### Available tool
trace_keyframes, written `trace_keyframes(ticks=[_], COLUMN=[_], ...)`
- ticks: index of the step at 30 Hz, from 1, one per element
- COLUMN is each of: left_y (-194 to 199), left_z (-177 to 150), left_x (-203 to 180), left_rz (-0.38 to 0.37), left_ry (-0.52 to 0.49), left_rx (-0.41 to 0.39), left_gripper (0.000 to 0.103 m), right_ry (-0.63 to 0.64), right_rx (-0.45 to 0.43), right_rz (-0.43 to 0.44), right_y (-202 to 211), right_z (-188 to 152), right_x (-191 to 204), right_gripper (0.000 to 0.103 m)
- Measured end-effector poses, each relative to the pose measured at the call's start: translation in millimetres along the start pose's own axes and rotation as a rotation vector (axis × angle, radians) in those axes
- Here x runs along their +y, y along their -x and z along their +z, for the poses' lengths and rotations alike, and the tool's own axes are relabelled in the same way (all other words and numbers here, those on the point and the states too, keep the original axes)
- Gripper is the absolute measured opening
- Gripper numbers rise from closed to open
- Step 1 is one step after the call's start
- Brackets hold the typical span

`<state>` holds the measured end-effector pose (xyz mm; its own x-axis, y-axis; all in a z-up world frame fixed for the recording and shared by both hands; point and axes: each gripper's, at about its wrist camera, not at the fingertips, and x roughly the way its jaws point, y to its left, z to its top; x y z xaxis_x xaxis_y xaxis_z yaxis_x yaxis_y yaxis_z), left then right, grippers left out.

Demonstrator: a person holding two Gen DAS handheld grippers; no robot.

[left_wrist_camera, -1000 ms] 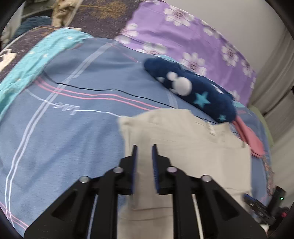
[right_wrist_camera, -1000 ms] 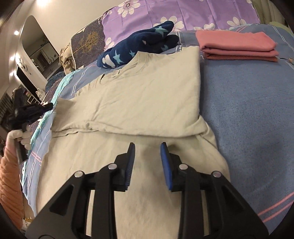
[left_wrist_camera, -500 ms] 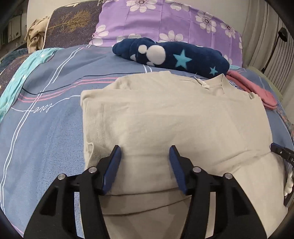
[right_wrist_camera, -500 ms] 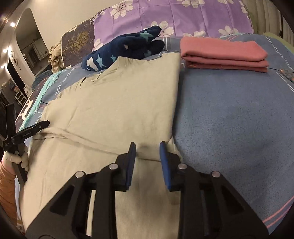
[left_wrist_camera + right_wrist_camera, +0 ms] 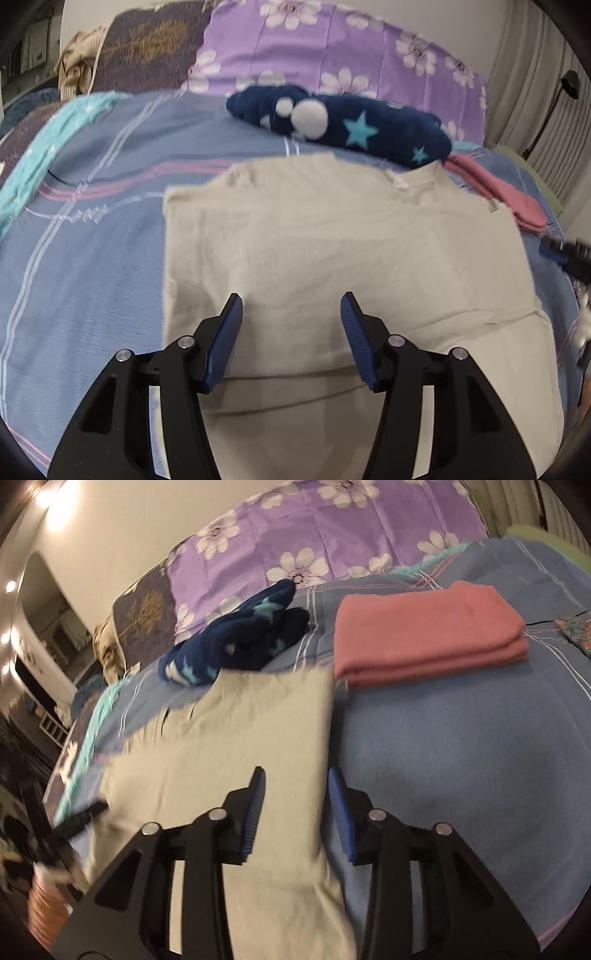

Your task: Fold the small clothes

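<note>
While angled down, left gripper (image 5: 291, 317) agape.

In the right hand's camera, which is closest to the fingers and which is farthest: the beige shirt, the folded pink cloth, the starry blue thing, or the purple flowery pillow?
1. Beige shirt: right under the right gripper, its edge between the fingers.
2. Folded pink cloth: ahead, to the right.
3. Starry blue thing: ahead, to the left; about as far as the pink cloth, too close to call.
4. Purple flowery pillow: farthest, at the back.

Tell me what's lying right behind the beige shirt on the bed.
Behind the beige shirt lies a navy star-print plush garment, with a folded pink cloth beside it and a purple floral pillow further back. The navy piece's near edge is hidden by the shirt's collar.
</note>
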<state>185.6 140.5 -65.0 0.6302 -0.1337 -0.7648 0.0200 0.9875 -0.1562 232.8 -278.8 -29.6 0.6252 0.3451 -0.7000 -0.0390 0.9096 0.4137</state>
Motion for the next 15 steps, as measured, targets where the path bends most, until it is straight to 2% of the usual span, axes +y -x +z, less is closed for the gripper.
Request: trace_keyframes(ticks=[2,5,8,9,10,12,13,15], left_y=[-8.7,-8.2,-7.7,-6.9,-5.9,-5.9,-6.1,-7.4], left_z=[-6.8,-9.0,-9.3,-9.4,-9.6,-9.8,-10.1,-9.6], left_x=[-9.5,-26.2,-22.8,-20.6,-18.6,-17.1,-17.4,-17.5], left_rz=[0.039,0.13,0.123,0.114,0.105,0.1,0.102,0.104], left_ry=[-0.052,-0.123,-0.115,-0.108,-0.1,-0.096,-0.099,-0.1], left_rx=[-0.023,-0.03,-0.03,-0.031,-0.033,-0.034,-0.033,-0.032], left_gripper=[0.062,0.063,0.063,0.063,0.063,0.063,0.063,0.063], right_ry=[-0.066,-0.17,-0.233,-0.224,-0.2,-0.117,-0.103,-0.09], right_rx=[0.044,0.129,0.177,0.166,0.146,0.058,0.048,0.053], right_rz=[-0.022,-0.009,-0.052,-0.093,-0.151,-0.291,-0.303,-0.274], right_y=[-19.9,-55.7,-84.4,-88.9,-88.2,-80.5,-79.3,-81.6], right_z=[26.4,48.5,60.5,63.8,66.1,69.3,68.0,64.2], right_x=[-6.2,-12.8,-12.9,-10.7,-8.2,-8.8,-11.4,-16.0], right_gripper=[0.044,0.045,0.044,0.035,0.004,0.001,0.001,0.001])
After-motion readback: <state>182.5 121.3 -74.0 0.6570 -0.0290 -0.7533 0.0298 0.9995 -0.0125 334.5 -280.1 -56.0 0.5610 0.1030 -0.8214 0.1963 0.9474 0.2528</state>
